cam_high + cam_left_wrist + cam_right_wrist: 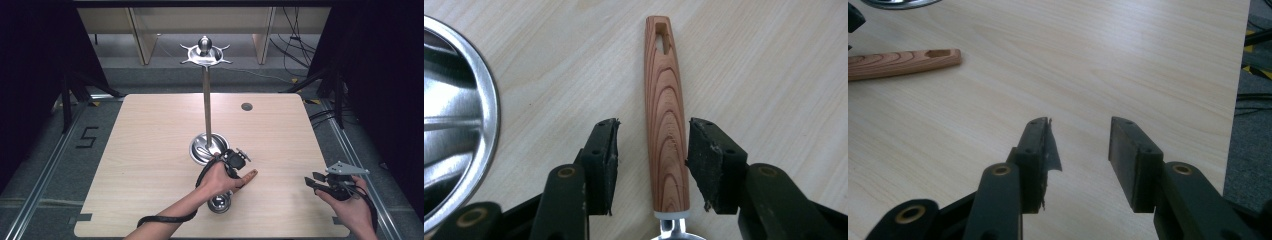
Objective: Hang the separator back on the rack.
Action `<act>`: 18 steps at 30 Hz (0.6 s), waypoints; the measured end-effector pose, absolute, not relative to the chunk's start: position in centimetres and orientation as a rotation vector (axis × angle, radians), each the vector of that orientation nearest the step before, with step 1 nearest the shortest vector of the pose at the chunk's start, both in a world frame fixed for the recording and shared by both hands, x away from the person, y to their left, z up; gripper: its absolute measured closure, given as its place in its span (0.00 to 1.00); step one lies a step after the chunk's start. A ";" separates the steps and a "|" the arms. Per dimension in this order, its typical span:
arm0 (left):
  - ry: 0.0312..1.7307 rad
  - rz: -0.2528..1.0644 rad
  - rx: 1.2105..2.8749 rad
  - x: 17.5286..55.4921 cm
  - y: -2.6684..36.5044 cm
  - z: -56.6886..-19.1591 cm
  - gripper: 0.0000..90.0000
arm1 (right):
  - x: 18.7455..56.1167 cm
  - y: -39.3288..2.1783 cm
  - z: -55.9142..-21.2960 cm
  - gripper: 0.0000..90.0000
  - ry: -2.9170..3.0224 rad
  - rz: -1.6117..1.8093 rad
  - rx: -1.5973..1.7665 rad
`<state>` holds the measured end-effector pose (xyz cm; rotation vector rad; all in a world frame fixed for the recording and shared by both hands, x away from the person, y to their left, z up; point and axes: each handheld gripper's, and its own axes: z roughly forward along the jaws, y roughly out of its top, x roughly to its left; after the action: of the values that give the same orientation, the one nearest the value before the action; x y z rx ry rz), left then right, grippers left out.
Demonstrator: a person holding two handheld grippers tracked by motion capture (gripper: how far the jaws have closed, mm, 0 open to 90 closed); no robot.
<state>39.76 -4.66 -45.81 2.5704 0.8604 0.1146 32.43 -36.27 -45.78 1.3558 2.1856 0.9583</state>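
A ladle lies flat on the light wooden table [150, 165], its wooden handle [248, 175] pointing right and its steel bowl [220, 202] near the front edge. My left gripper [240, 162] hovers over the handle. In the left gripper view the gripper [653, 125] is open, with the slotted handle [666, 125] lying between the jaws; the left pad [609, 160] stands clear of it. My right gripper [312, 181] rests at the table's right front, open [1080, 125] and empty. Its view shows the handle's end [898, 62] at far left.
A steel utensil stand rises mid-table: round base [207, 148], thin pole [206, 100], hook ring on top [205, 52]. Its base rim [489, 110] sits just left of the left jaws. The table's right edge [1238, 100] runs close to the right gripper.
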 end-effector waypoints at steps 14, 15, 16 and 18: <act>0.877 0.032 2.663 41.0 -6.1 -46.2 0.58 | 32.3 -35.9 -45.7 0.67 2.179 0.960 1.395; 0.887 0.033 2.661 41.0 -6.2 -46.3 0.58 | 32.3 -35.9 -45.6 0.67 2.176 0.957 1.390; 0.887 0.033 2.661 41.0 -6.2 -46.3 0.59 | 32.3 -35.9 -45.6 0.67 2.176 0.957 1.390; 0.888 0.022 2.686 41.2 -6.3 -46.7 0.59 | 32.2 -36.1 -45.7 0.67 2.179 0.951 1.355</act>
<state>41.17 -6.35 -46.65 2.6861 0.8878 0.0220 32.25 -36.07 -45.73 1.3553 2.1795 0.9509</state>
